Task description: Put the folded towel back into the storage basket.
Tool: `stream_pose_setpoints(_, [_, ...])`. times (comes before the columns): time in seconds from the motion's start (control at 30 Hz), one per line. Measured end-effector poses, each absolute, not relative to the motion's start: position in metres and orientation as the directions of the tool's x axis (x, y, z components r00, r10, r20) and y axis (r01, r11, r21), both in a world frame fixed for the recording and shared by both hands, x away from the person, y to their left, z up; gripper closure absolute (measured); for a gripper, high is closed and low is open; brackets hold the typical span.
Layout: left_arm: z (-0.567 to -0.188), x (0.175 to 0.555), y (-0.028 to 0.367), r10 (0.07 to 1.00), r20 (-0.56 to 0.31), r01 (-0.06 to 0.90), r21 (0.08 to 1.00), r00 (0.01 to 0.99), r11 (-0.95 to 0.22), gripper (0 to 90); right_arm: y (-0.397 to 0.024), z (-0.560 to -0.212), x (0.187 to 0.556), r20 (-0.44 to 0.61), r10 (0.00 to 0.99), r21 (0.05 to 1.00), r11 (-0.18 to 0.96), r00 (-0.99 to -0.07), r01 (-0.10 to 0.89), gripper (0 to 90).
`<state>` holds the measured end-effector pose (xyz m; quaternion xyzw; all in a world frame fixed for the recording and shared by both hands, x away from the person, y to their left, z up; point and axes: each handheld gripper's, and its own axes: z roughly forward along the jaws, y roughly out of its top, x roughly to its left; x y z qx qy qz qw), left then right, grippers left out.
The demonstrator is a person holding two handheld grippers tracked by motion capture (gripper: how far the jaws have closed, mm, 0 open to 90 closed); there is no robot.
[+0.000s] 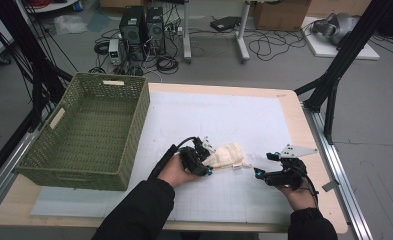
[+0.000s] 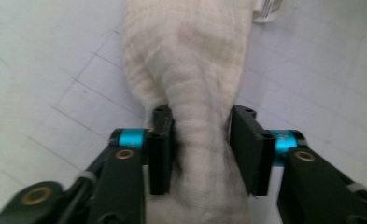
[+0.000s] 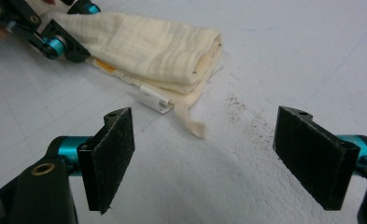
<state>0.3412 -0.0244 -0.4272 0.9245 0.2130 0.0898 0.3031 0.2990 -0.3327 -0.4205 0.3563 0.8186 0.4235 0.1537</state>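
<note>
A folded cream cloth [image 1: 226, 154] lies on the white gridded mat [image 1: 224, 110], just right of my left gripper [image 1: 206, 162]. In the left gripper view that gripper [image 2: 197, 121] straddles a bunched ridge of the cloth [image 2: 190, 56]; its pads rest loosely at the ridge's sides without pinching it. My right gripper [image 1: 262, 164] hovers to the right of the cloth, apart from it. Its jaws stand wide open [image 3: 204, 149] with bare mat between them. From there the cloth [image 3: 148, 46] shows a white label [image 3: 154, 99] and a loose strip at its near corner.
A green woven basket [image 1: 134, 125] stands at the table's left. Dark specks [image 3: 246, 116] dot the mat near the cloth. The wooden table edge [image 1: 304, 125] runs along the right, with black frame legs and cables on the floor beyond.
</note>
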Motion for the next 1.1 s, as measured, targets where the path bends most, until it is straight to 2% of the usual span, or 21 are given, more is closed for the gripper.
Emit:
stream_pose_setpoints(0.07, [-0.427,0.338,-0.027,0.437,0.084,0.308,0.592,0.895,-0.745,68.2,-0.335,-0.419,0.3,0.051,0.72,0.812,0.373,-0.692,0.448,20.0])
stream_pose_setpoints(0.13, [-0.427,0.336,-0.029,0.447,0.106,0.304,0.594,0.888,-0.745,75.8,-0.337,-0.418,0.3,0.058,0.729,0.819,0.356,-0.682,0.451,20.0])
stream_pose_setpoints(0.2, [-0.425,0.342,-0.027,0.481,0.052,0.361,0.593,0.875,-0.72,80.4,-0.339,-0.418,0.3,0.059,0.733,0.82,0.352,-0.678,0.452,20.0])
stream_pose_setpoints(0.47, [-0.424,0.357,-0.012,0.58,-0.119,0.507,0.646,0.806,-0.57,81.1,-0.344,-0.419,0.303,0.064,0.734,0.826,0.341,-0.676,0.448,19.9])
stream_pose_setpoints(0.73, [-0.414,0.363,0.003,0.616,-0.235,0.577,0.687,0.752,-0.442,81.1,-0.344,-0.418,0.303,0.068,0.732,0.826,0.34,-0.678,0.45,19.7])
stream_pose_setpoints(1.1, [-0.404,0.367,0.02,0.606,-0.354,0.621,0.72,0.712,-0.309,81.0,-0.342,-0.421,0.305,0.093,0.723,0.814,0.341,-0.685,0.47,14.5])
